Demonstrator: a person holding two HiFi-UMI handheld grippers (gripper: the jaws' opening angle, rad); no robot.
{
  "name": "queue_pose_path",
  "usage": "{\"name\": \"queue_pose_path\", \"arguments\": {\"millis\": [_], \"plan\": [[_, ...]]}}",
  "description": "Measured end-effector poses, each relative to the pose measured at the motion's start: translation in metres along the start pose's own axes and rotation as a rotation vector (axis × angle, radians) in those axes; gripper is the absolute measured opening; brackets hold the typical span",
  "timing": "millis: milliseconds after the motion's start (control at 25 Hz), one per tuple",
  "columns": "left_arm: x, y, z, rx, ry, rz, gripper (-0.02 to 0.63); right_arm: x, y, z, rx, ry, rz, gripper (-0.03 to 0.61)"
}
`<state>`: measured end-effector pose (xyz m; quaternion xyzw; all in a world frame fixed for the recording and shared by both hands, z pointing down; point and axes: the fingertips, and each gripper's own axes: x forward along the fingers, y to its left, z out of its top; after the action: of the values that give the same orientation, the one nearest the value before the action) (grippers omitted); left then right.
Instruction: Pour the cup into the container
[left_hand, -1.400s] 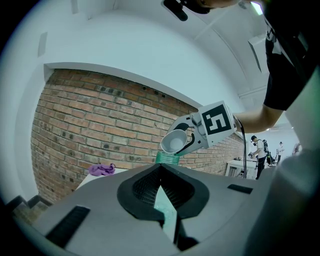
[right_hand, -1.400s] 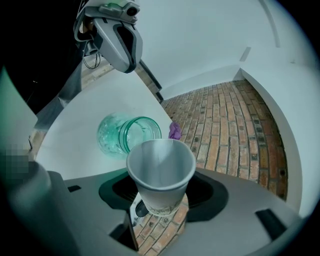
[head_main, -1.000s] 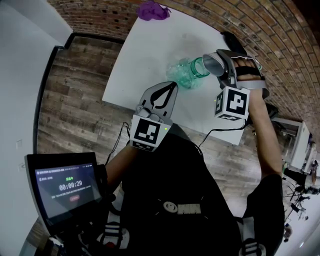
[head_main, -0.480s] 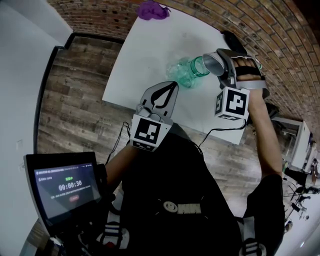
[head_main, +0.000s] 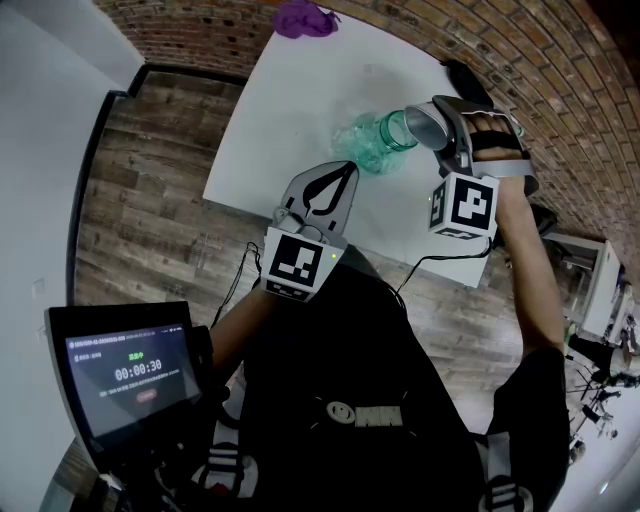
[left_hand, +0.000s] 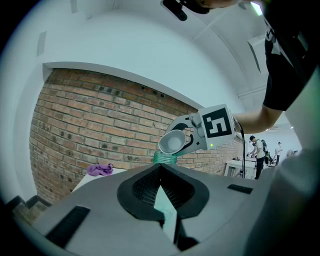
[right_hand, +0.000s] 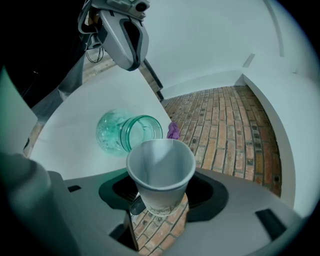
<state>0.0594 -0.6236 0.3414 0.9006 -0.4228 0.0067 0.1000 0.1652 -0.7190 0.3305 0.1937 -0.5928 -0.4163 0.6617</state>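
Note:
A teal glass jar (head_main: 372, 147) stands upright on the white table (head_main: 300, 90). My right gripper (head_main: 432, 122) is shut on a pale paper cup (head_main: 415, 125), tipped with its mouth over the jar's rim. In the right gripper view the cup (right_hand: 160, 172) sits between the jaws, its inside looks empty, and the jar (right_hand: 125, 131) lies just beyond it. My left gripper (head_main: 348, 170) hangs at the table's near edge, jaws shut on nothing, pointing at the jar. The left gripper view shows the cup (left_hand: 172, 141) above the jar's rim (left_hand: 165, 158).
A purple cloth (head_main: 305, 20) lies at the table's far end. A black object (head_main: 465, 78) sits at the table's right edge by the brick wall (head_main: 560, 90). A screen with a timer (head_main: 120, 375) is at lower left over the wooden floor (head_main: 150, 200).

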Motion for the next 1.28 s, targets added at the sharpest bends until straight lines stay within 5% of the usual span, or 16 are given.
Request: {"name": "queue_pose_path", "arguments": {"millis": [1280], "plan": [[0.0007,-0.0003,0.0036,-0.002,-0.008,0.006,0.002,0.0003,-0.0022,-0.0005,-0.153,0.031,-0.019,0.261]]}}
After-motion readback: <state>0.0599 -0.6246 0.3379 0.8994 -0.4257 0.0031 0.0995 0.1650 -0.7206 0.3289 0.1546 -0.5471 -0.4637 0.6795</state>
